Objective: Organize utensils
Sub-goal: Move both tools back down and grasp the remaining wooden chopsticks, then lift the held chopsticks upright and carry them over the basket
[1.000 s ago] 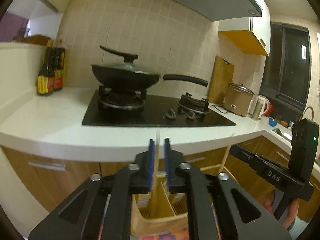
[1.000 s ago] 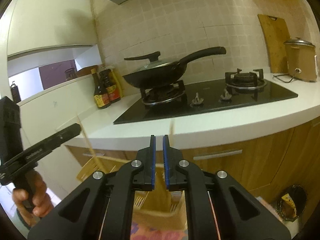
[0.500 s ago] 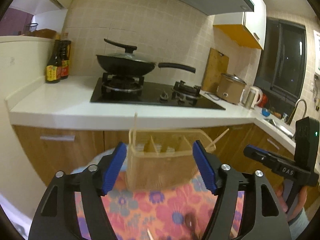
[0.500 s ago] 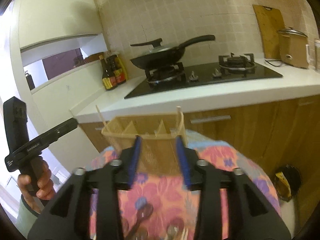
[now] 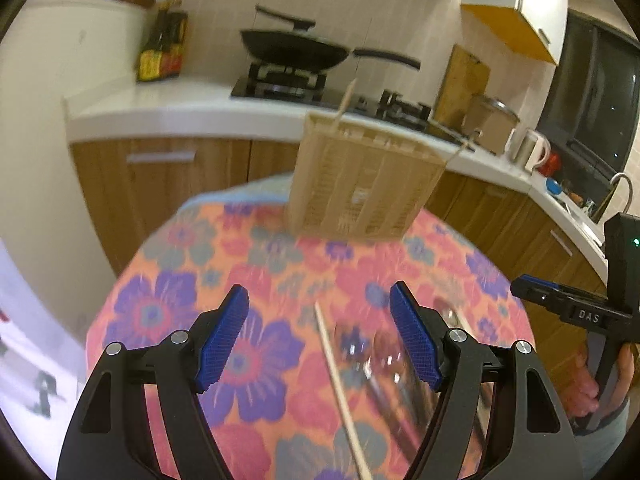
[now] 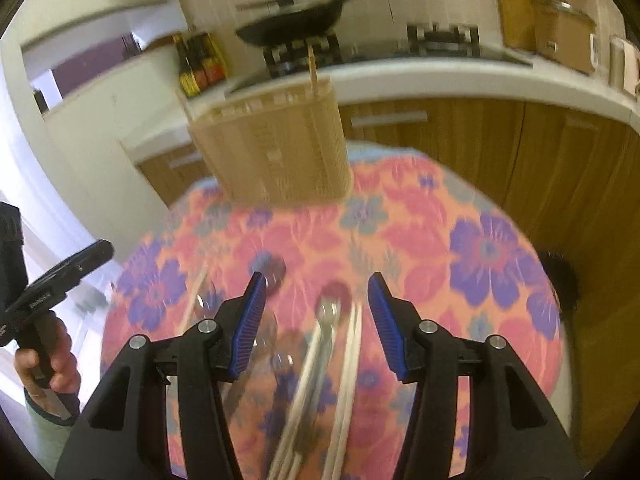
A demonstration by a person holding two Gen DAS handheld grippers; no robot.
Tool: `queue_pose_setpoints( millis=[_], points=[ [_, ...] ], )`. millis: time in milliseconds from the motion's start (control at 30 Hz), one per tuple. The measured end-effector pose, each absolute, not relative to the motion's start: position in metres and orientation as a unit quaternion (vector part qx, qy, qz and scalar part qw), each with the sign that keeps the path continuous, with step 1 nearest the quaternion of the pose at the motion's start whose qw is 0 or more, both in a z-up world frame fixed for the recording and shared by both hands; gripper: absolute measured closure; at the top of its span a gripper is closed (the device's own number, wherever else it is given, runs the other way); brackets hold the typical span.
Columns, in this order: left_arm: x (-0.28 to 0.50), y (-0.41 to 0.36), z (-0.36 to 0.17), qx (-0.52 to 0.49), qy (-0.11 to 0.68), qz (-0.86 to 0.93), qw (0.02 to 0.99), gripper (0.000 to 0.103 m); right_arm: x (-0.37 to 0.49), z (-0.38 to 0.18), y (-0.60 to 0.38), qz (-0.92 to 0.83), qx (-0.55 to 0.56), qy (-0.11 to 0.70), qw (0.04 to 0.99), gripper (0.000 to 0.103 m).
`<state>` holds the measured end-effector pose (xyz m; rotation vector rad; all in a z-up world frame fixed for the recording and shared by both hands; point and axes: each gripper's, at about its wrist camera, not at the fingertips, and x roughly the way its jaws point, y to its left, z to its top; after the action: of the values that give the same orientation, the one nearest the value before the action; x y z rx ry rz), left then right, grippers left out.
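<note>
A beige slatted utensil holder (image 5: 360,184) stands at the far side of a round table with a floral cloth (image 5: 248,280); it also shows in the right wrist view (image 6: 276,148), with a chopstick (image 6: 311,66) standing in it. Loose utensils lie on the near cloth: a wooden chopstick (image 5: 340,392) and blurred metal spoons (image 5: 380,364). In the right wrist view, spoons (image 6: 328,312) and pale chopsticks (image 6: 348,380) lie below the jaws. My left gripper (image 5: 320,320) is open and empty above them. My right gripper (image 6: 316,312) is open and empty above the spoons.
Behind the table runs a white counter (image 5: 180,116) with wooden cabinets, a stove with a black wok (image 5: 296,52), sauce bottles (image 5: 160,56), a rice cooker (image 5: 492,120) and a kettle (image 5: 532,152). A dark bin (image 6: 560,280) stands right of the table.
Both grippers have gone from shut to wide open and tilted down toward the table, so the loose utensils now show between the jaws. The holder appears farther away.
</note>
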<state>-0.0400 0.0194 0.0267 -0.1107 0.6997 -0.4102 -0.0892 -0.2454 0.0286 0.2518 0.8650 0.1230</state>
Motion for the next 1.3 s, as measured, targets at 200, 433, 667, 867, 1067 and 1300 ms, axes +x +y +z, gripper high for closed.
queue_pose_setpoints(
  millis=[200,433,667,867,1067,1300],
  points=[
    [-0.045,0.009,-0.010,-0.014,0.420,-0.204,0.884,0.035,-0.095,-0.005,-0.247,0.034,0.110,0.498,0.860,0.071],
    [-0.050,-0.013,-0.031,0.021,0.456,-0.235,0.858,0.049,-0.106,-0.035,-0.243,0.044,0.113,0.545,0.830,0.078],
    [-0.045,-0.020,-0.044,0.017,0.486,-0.237,0.841,0.054,-0.103,-0.046,-0.235,0.030,0.098,0.561,0.822,0.078],
    [-0.030,-0.045,-0.053,0.095,0.511,-0.193,0.832,0.064,-0.097,-0.046,-0.220,0.021,0.033,0.579,0.814,0.078],
    [-0.028,-0.057,-0.053,0.139,0.511,-0.181,0.829,0.075,-0.089,-0.046,-0.221,0.035,0.021,0.595,0.803,0.090],
    [-0.029,-0.060,-0.052,0.140,0.501,-0.178,0.835,0.099,-0.087,-0.046,-0.234,0.046,0.063,0.594,0.801,0.093]
  ],
)
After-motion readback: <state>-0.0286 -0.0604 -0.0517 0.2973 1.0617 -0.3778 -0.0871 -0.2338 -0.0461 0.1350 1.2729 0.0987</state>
